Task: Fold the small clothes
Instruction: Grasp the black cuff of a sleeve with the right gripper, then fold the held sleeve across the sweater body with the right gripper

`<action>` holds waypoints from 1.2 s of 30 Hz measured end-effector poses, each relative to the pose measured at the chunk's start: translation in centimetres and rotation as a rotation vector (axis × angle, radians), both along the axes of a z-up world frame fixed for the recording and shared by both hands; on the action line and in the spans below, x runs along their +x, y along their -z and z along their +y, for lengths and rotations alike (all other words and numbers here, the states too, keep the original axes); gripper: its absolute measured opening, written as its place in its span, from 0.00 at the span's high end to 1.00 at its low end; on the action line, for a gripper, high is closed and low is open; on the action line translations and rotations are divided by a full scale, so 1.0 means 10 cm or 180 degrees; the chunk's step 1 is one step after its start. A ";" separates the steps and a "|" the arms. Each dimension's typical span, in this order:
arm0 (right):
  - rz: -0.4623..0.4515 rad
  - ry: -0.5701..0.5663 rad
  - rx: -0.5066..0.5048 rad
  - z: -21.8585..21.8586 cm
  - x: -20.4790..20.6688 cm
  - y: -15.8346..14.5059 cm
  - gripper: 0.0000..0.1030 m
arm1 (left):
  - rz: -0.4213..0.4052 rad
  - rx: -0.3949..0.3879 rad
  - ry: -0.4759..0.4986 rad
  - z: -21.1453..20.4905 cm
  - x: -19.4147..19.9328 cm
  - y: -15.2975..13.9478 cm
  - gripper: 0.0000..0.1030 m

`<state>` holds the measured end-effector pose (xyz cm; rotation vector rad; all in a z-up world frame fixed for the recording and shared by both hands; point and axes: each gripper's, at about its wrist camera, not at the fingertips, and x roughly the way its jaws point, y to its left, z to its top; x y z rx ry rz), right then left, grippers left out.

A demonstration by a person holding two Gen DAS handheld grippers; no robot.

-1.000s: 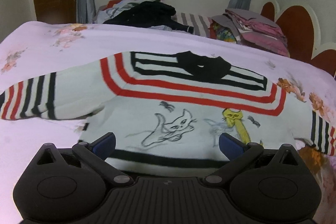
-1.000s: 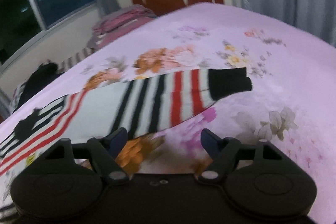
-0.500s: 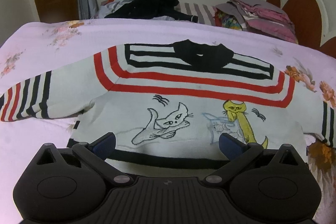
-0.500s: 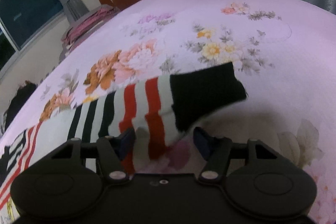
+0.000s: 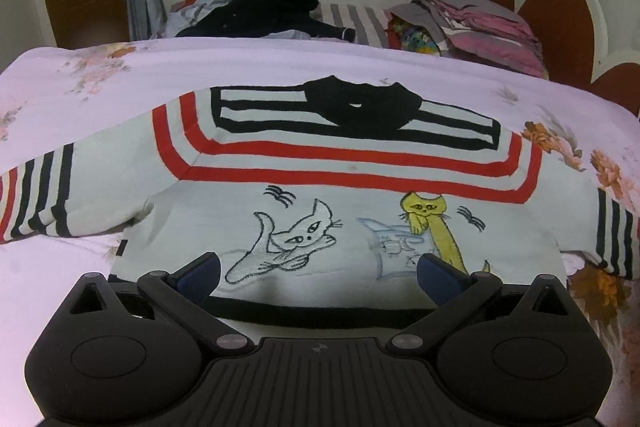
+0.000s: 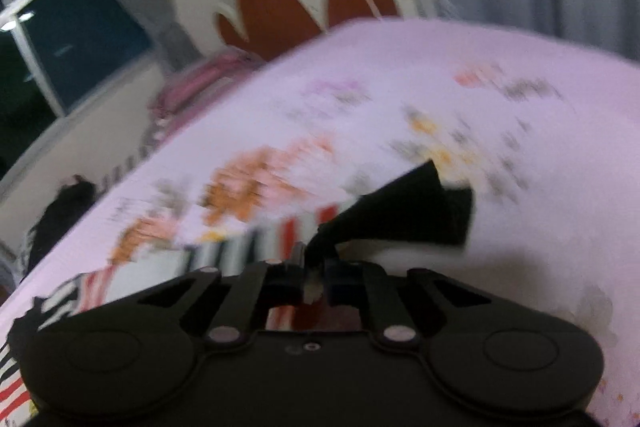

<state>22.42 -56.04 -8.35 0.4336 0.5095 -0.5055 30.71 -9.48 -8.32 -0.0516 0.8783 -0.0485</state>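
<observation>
the right tongs [image 6: 314, 277] have just clamped shut on the sweater [image 5: 340, 195] sleeve near its black cuff [image 6: 412, 215], everything blurred. the left tongs [image 5: 318, 273] hover released over the hem, which their body partly hides.

No words, numbers or brand names could be read anywhere. The sweater [image 5: 328, 195] bore only cat drawings below its red stripes.

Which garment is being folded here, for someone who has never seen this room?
On the pink floral bedspread, nearest the camera, lies a white sweater spread flat. Unlike the clothes heaped by the window, it has red and black stripes and two cartoon cats, white and yellow.
</observation>
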 end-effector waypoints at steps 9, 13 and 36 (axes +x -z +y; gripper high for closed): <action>-0.0258 -0.1181 -0.0288 1.39 0.65 -0.41 0.92 | -0.0177 -0.0083 0.0012 0.41 0.00 -0.04 0.00; -0.0157 -0.1665 -0.0190 2.07 0.98 -0.25 0.92 | -0.0338 0.0043 0.0009 0.66 0.01 -0.02 0.00; 0.0418 -0.1562 -0.0353 2.31 0.51 0.16 0.46 | 0.0188 -0.0839 0.0576 0.13 0.86 0.57 0.00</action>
